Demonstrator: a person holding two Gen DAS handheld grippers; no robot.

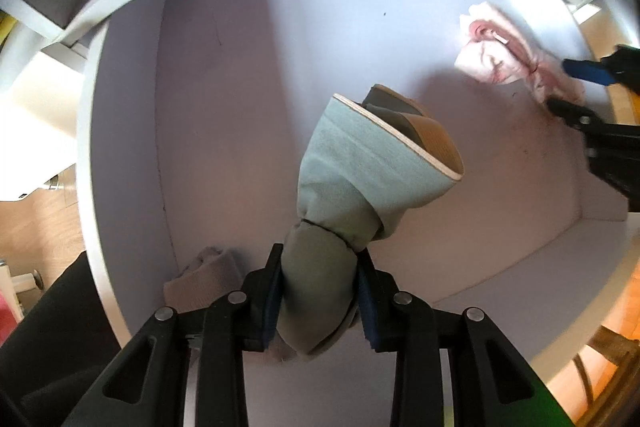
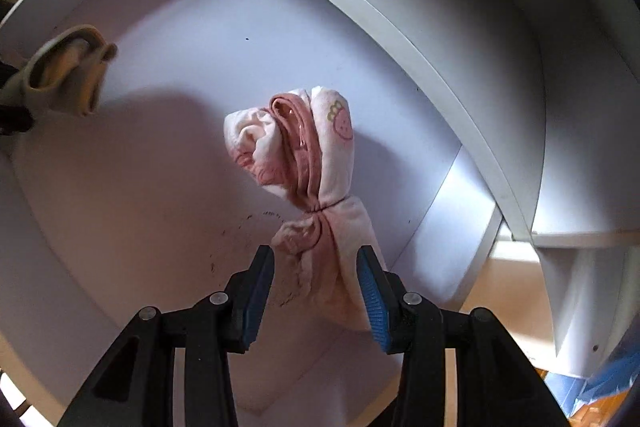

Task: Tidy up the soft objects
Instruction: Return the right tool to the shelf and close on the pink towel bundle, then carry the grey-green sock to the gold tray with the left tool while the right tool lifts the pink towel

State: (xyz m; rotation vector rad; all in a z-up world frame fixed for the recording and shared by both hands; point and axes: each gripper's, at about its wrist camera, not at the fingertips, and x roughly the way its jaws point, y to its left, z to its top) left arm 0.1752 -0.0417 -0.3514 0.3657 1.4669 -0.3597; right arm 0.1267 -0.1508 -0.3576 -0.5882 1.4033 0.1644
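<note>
- Two bundles of soft cloth are in play, one in each of your grippers, both over the floor of the same white shelf compartment [image 1: 280,27].
- Your left gripper [image 1: 320,291] is clamped tight on a sage-green slipper-like sock bundle with a tan inner lining and a pale edge trim [image 1: 360,167]; the black fingers [image 1: 266,291] press the blue pads into its narrow lower end, which is cinched just above the pads.
- The open, wider end of that green bundle flares away from the camera toward the compartment's floor (whether it touches the floor you cannot tell from this angle).
- A small grey folded cloth [image 1: 208,275] lies on the floor just beside the left finger, near the compartment's left wall.
- Your right gripper [image 2: 316,291] has a pink-and-white rolled sock bundle with a strawberry print [image 2: 304,147] between its pads; the right blue pad [image 2: 374,303] lies against the cloth, while the left pad shows a sliver of gap, so the grip looks loose rather than firm.
- That pink bundle is tied at its waist and rests on the floor near the compartment's right wall.
- In the left wrist view the pink bundle sits far right; in the right wrist view the green one hangs at far left, well apart.
</note>
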